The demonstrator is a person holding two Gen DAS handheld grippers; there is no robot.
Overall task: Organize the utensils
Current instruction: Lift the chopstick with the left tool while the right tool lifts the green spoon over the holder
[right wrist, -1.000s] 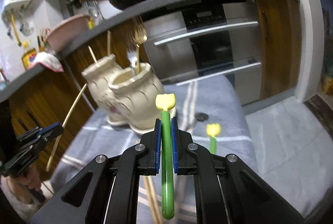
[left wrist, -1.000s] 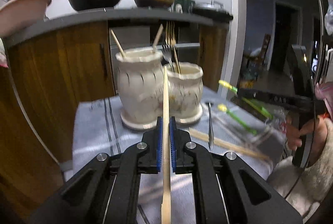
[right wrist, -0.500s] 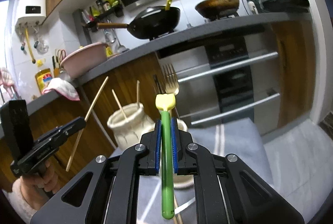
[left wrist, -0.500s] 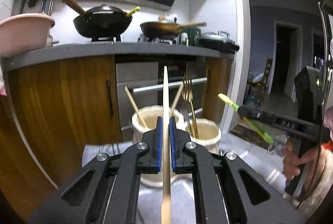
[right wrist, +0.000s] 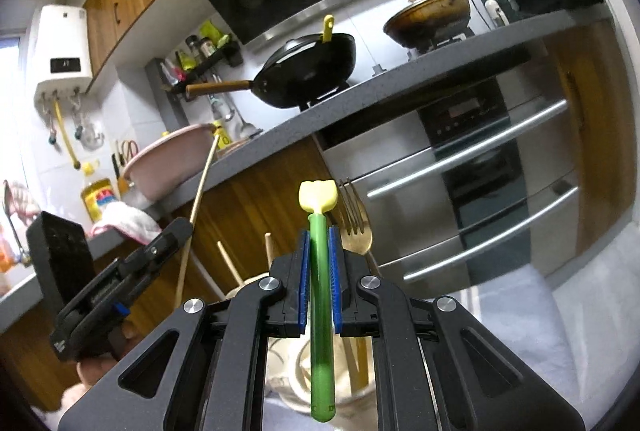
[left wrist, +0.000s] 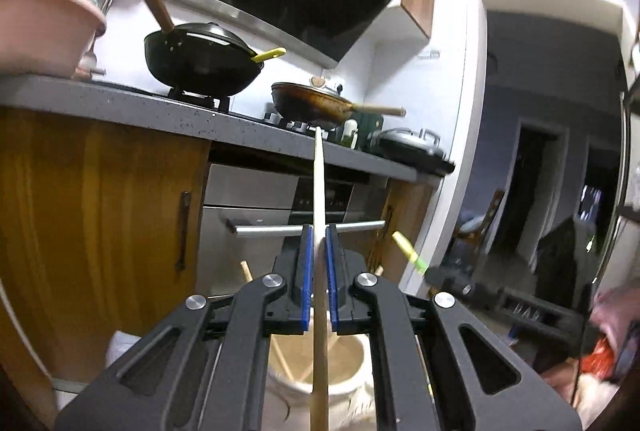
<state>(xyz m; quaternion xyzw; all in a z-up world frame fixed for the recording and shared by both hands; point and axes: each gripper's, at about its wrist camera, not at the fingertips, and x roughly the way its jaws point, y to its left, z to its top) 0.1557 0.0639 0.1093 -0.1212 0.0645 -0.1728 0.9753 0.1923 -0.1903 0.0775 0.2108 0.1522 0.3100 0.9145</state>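
Note:
My left gripper [left wrist: 319, 243] is shut on a wooden chopstick [left wrist: 319, 191] and holds it upright above a cream ceramic jar [left wrist: 344, 371] that holds other chopsticks. My right gripper [right wrist: 319, 247] is shut on a green utensil with a yellow tulip-shaped end [right wrist: 318, 195], above the second cream jar [right wrist: 298, 367], which holds gold forks [right wrist: 354, 221]. The left gripper with its chopstick also shows at the left of the right wrist view [right wrist: 120, 279]. The right gripper and its green utensil show at the right of the left wrist view [left wrist: 408, 251].
A grey kitchen counter [left wrist: 120, 103] with a black wok [left wrist: 200, 59], a brown pan [left wrist: 316, 103] and a pink basin [left wrist: 44, 27] runs behind. Wooden cabinets and a steel oven [right wrist: 480, 167] stand below it. A grey striped cloth [right wrist: 532, 311] lies under the jars.
Both grippers have risen and tilted up with their utensils. The jars have dropped from mid-frame to below the fingers, and the cloth with its loose utensils has left the left wrist view.

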